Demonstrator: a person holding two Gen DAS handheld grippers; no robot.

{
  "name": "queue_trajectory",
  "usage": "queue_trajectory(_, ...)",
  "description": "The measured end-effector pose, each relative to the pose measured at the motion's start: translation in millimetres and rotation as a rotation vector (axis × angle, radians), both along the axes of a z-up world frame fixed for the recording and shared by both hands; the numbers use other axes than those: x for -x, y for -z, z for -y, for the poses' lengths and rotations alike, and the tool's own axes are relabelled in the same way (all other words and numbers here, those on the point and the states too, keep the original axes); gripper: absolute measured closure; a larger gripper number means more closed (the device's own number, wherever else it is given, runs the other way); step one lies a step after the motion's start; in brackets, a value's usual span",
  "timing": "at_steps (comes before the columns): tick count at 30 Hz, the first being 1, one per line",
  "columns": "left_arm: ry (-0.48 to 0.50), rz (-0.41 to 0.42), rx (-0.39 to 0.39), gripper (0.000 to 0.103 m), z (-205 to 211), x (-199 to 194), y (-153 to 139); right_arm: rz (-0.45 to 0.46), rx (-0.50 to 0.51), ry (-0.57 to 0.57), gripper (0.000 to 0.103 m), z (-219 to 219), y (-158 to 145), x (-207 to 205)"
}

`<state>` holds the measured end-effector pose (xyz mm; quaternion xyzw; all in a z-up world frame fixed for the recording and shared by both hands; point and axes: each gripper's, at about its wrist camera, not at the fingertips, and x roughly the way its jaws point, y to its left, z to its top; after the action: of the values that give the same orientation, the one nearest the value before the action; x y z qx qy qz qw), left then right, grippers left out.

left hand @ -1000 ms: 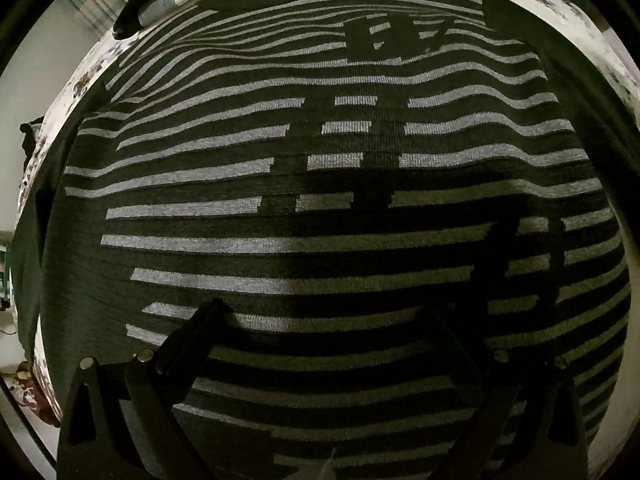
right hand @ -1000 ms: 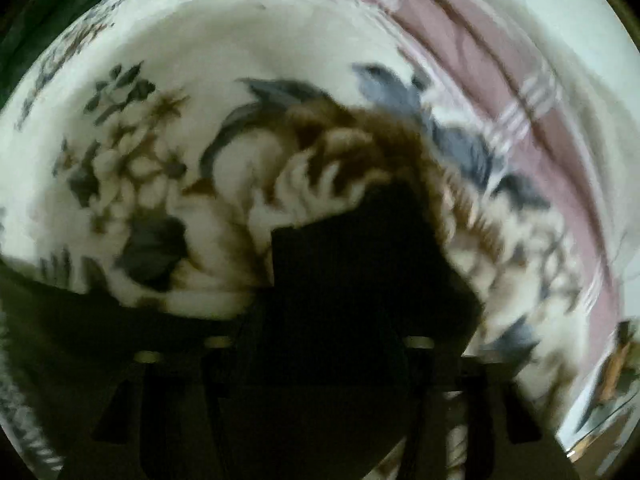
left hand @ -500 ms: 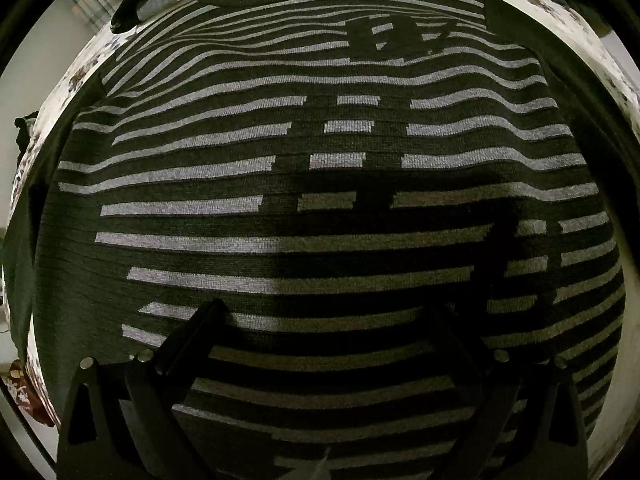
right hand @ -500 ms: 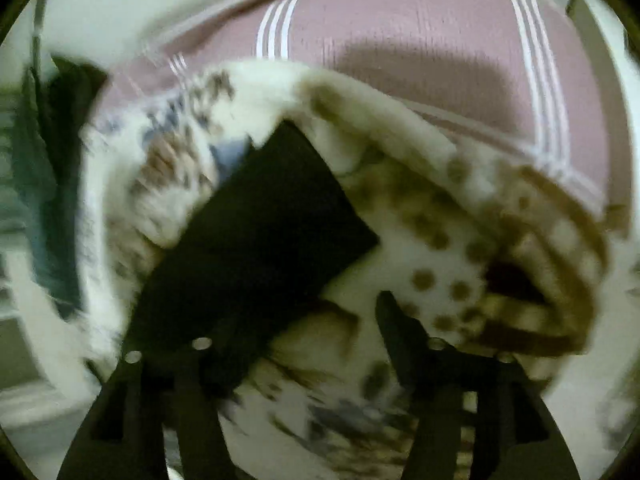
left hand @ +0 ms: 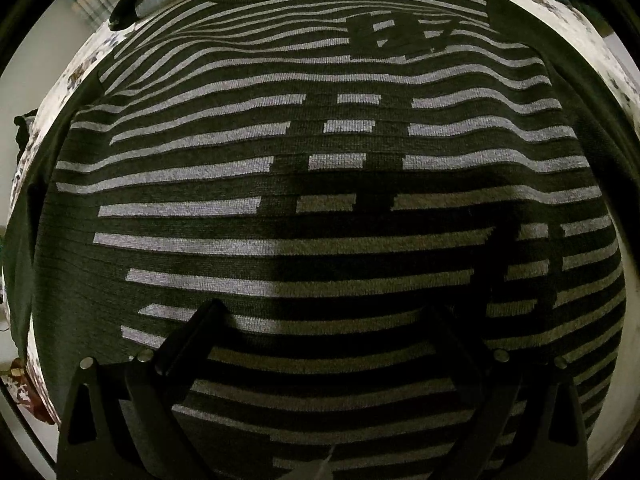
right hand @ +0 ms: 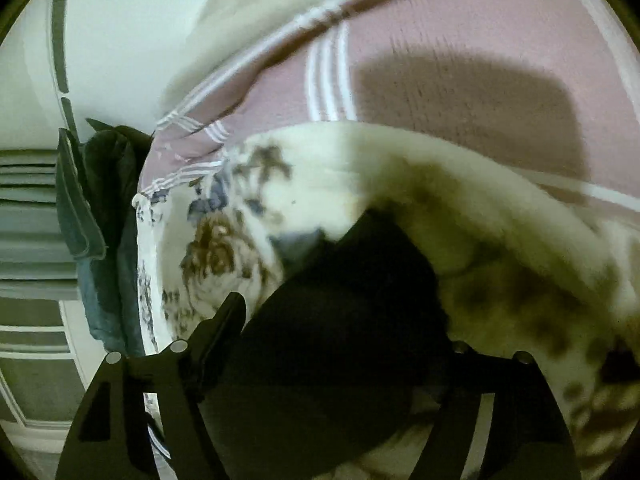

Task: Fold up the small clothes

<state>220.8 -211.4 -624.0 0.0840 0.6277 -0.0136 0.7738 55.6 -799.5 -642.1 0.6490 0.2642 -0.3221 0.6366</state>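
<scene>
A bedroom in a home: a cream plush blanket with brown and blue flowers (right hand: 224, 240) covers a bed over a mauve sheet with white stripes (right hand: 460, 40). A dark knitted sweater with grey stripes (left hand: 320, 208) lies flat on it, crumpled blue-grey clothes (right hand: 100, 248) heaped at the bed's edge.

The striped sweater (left hand: 320, 200) bears a dark woven chest emblem, but no text is legible.

Dark sweater (left hand: 320, 208) with grey stripes; cream floral blanket (right hand: 224, 248); mauve white-striped sheet (right hand: 460, 40).
</scene>
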Motion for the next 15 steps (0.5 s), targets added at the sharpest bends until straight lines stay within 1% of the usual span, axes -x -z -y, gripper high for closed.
queue_trajectory(1, 0.0, 0.004, 0.001, 0.0, -1, 1, 0, -0.005, 0.002, 0.001, 0.047, 1, 4, -9)
queue_trajectory(2, 0.001, 0.006, 0.002, 0.0, -2, 3, 0, -0.034, 0.016, -0.007, 0.059, 1, 3, -13)
queue_trajectory(3, 0.001, 0.006, 0.002, 0.0, -3, 4, -1, -0.053, 0.024, -0.02, 0.086, 0, 2, -14)
queue_trajectory(4, 0.001, 0.003, 0.002, 0.0, -3, 4, 0, -0.042, 0.024, -0.041, 0.092, 0, -1, -10)
queue_trajectory(5, 0.001, -0.003, 0.004, 0.0, -3, 4, -1, -0.037, 0.03, -0.044, 0.092, 0, -9, -6)
queue_trajectory(7, -0.006, -0.011, 0.02, 0.0, -6, 2, -5, -0.024, 0.05, -0.04, 0.092, -3, -21, -13)
queue_trajectory(8, -0.015, -0.008, 0.037, 0.0, -8, 1, -9, -0.015, 0.066, -0.04, 0.093, -2, -33, -16)
queue_trajectory(10, -0.036, 0.006, 0.077, 0.0, -15, 0, -17, 0.017, 0.115, -0.038, 0.093, 2, -74, -11)
queue_trajectory(12, -0.059, 0.019, 0.102, 0.0, -25, -2, -25, 0.031, 0.173, -0.048, 0.093, 9, -111, -21)
queue_trajectory(14, -0.086, 0.034, 0.124, 0.0, -37, -3, -31, 0.032, 0.241, -0.077, 0.093, 13, -145, -41)
queue_trajectory(15, -0.097, 0.04, 0.135, 0.0, -44, -3, -33, 0.029, 0.252, -0.093, 0.093, 14, -157, -49)
